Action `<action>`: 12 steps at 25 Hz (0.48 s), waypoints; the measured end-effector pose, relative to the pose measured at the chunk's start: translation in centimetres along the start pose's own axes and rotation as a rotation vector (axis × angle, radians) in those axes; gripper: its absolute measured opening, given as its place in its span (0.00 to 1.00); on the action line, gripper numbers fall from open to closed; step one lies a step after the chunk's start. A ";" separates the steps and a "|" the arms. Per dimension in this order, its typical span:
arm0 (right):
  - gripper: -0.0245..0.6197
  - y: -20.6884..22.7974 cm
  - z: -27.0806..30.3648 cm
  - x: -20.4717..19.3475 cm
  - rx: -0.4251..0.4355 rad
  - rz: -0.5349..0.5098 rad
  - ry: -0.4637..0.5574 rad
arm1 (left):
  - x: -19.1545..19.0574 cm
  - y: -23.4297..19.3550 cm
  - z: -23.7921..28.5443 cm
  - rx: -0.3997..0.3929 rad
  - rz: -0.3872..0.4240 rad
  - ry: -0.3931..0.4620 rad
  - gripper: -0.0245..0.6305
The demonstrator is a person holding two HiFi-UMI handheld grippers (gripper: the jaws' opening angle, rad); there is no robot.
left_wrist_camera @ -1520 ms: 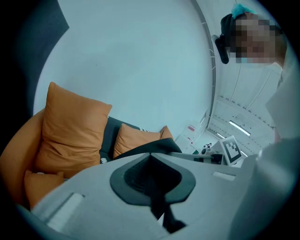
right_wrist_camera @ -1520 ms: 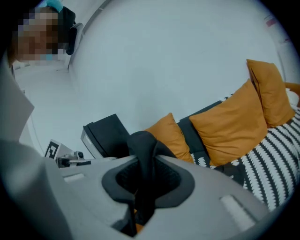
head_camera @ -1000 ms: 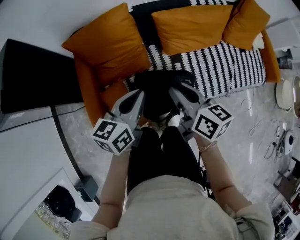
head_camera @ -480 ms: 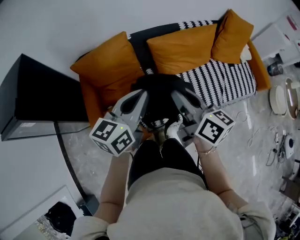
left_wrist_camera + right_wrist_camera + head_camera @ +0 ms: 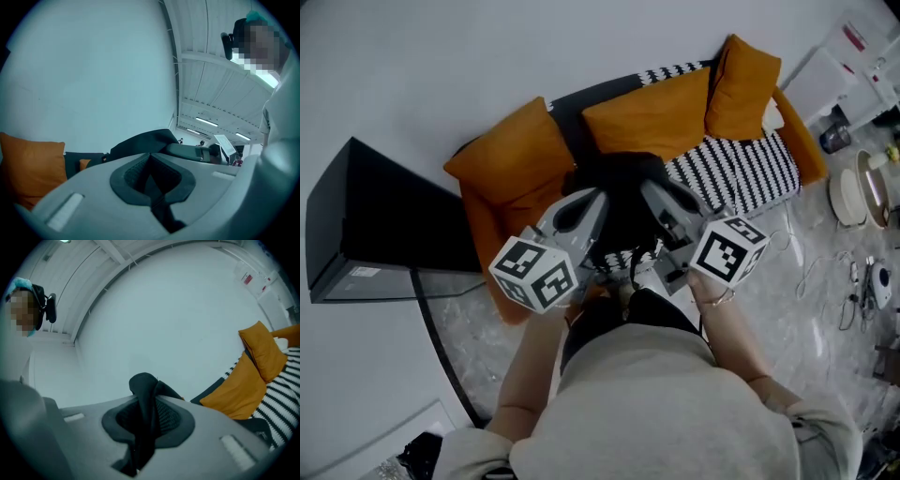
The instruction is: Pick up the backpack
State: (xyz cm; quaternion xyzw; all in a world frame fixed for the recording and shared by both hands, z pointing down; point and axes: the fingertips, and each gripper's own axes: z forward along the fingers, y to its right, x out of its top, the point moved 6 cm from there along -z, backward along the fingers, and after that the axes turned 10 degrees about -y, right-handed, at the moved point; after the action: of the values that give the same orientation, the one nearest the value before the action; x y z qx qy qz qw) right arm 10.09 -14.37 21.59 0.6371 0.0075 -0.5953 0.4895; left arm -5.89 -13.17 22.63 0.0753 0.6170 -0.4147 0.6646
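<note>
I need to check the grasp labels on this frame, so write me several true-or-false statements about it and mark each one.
1. The left hand-held gripper is shut on black fabric of the backpack. True.
2. The right hand-held gripper is open and empty. False: the right hand-held gripper is shut on a black fold of the backpack.
3. The sofa cushions are orange. True.
4. The sofa's seat cover is plain white. False: the seat cover has a black-and-white pattern.
5. The backpack is red. False: it is black.
</note>
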 end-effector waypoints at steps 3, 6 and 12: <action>0.13 -0.4 -0.8 0.7 0.005 -0.006 0.021 | 0.7 0.7 0.3 -0.016 -0.002 0.005 0.05; 0.13 -0.5 -1.3 1.4 0.020 0.000 0.040 | 1.4 1.3 0.5 -0.032 -0.013 0.011 0.05; 0.13 -1.2 -1.8 1.9 0.017 -0.017 0.097 | 2.7 1.9 0.3 -0.028 0.033 0.057 0.05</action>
State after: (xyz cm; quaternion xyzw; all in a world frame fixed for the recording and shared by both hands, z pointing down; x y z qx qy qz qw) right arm 11.27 -13.70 19.00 0.6692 0.0317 -0.5680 0.4781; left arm -4.75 -13.40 19.51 0.0881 0.6400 -0.3926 0.6546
